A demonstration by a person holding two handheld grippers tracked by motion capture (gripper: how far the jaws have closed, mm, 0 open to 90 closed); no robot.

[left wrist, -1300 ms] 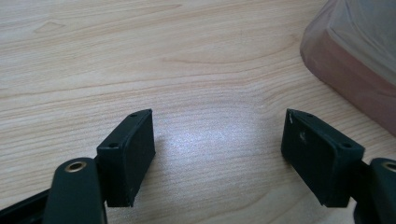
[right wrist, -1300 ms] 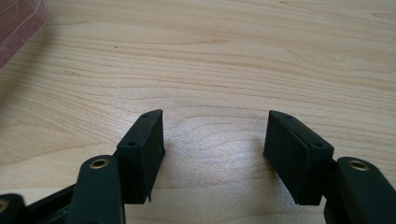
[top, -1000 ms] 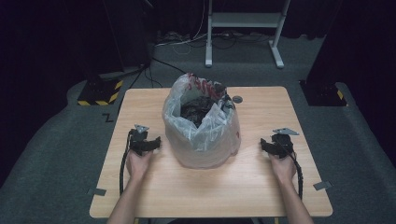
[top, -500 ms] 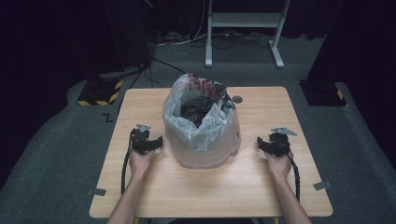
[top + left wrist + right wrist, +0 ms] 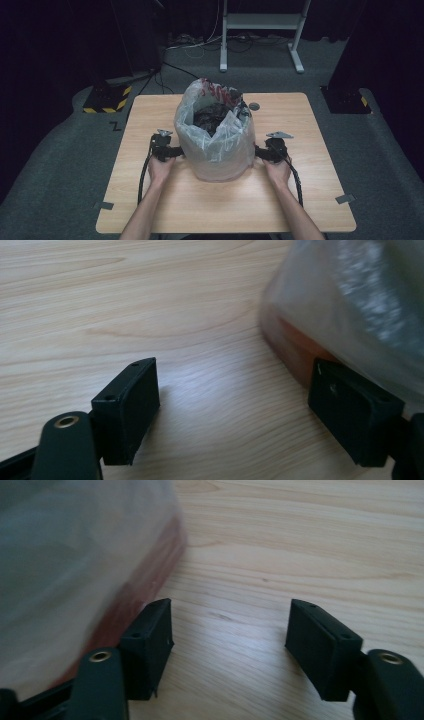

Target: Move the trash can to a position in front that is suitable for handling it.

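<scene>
**Both tongs spread wide at the foot of a bagged bin**

Left gripper [image 5: 176,152]: held in the person's left hand [image 5: 160,169], jaws spread wide and just now opened further, nothing clamped. In the left gripper view its gap [image 5: 232,407] holds bare wood alone; one jaw sits right at the base of the bin, up against the plastic or nearly so, which I cannot tell; the other stands well clear over the tabletop.

Right gripper [image 5: 258,152]: held in the right hand [image 5: 278,171], jaws likewise spread wide, nothing between them. In the right gripper view the gap [image 5: 230,645] holds wood grain alone; one jaw lies just beside the bin's lower edge, the other well out over the table.

Bin with plastic bag [image 5: 215,135]: stands upright between the two grippers, flanked low down by both. Translucent liner, loose and crumpled at the mouth, red print on the far rim; dark contents inside, too dim to name. A reddish-brown band shows through the plastic at the foot in both gripper views [image 5: 290,347] [image 5: 140,595].

Table [image 5: 310,150]: pale wood, beneath everything.

Small round disc [image 5: 254,106]: on the tabletop beyond the right gripper, past the bin.

White stand [image 5: 260,35]: on the floor beyond the table, farthest off.
</scene>
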